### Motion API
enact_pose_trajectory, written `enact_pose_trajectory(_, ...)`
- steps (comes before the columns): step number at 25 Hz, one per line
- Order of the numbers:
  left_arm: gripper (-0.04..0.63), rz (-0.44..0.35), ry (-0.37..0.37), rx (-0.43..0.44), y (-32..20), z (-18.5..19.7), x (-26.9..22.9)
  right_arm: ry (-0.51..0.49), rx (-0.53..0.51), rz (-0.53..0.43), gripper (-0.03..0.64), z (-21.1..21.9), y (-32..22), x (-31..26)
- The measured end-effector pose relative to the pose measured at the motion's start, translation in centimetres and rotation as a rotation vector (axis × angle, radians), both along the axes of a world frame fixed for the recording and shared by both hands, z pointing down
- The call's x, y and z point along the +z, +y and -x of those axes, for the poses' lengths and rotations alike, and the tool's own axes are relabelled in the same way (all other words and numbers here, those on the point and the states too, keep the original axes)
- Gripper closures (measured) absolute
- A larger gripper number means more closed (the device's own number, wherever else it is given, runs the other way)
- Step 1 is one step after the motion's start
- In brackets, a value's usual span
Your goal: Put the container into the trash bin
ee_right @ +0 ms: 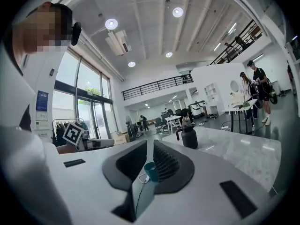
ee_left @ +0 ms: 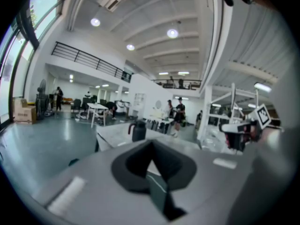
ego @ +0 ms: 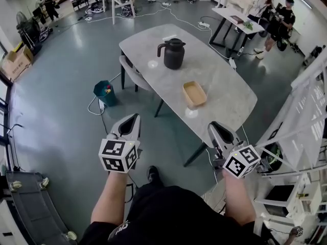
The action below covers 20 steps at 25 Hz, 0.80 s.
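Now | left gripper [ego: 134,118] clenched, empty | right gripper [ego: 213,127] slightly parted, empty | container [ego: 194,94] on table [ego: 225,78]

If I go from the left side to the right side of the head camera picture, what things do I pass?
bin → left gripper → jug → container → right gripper
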<state>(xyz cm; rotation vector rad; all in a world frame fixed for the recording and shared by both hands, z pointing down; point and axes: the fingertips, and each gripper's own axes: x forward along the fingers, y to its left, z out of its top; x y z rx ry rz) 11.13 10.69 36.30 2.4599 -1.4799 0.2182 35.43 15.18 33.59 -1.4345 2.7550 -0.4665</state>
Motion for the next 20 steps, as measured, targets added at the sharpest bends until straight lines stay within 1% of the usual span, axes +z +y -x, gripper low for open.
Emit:
enact_pose_trajectory(6, 0.586, 0.033, 0.002, -0.003, -4.7, 3.4, 1.3, 0.004, -0.018, 0.047, 0.558, 4.0, -5.7, 1.3)
enact_pose_trajectory(11, 0.586, 0.05, -0.007, 0.027, -7.8, 4.2, 2.3, 0.017, -0.009, 0.063, 0.548, 5.8, -8.6, 2.2)
enact_pose_trajectory(14, 0.586, 0.063, 0.006, 0.044, -9.1, 3.6, 2.8, 0.022, -0.006, 0.091, 0.537, 5.6, -9.7, 3.3)
enact_pose_trajectory(16, 0.586, 0.068, 0.002, 0.059, -10.1, 3.0, 3.1, 0.024, 0.005, 0.104, 0.534, 5.0, -10.8, 3.8)
enact_pose_trajectory(20, 0.586, 0.088, 0.003, 0.056, -12.6, 2.2, 3.7, 0.036, 0.012, 0.129, 0.531, 3.9, -13.3, 5.3)
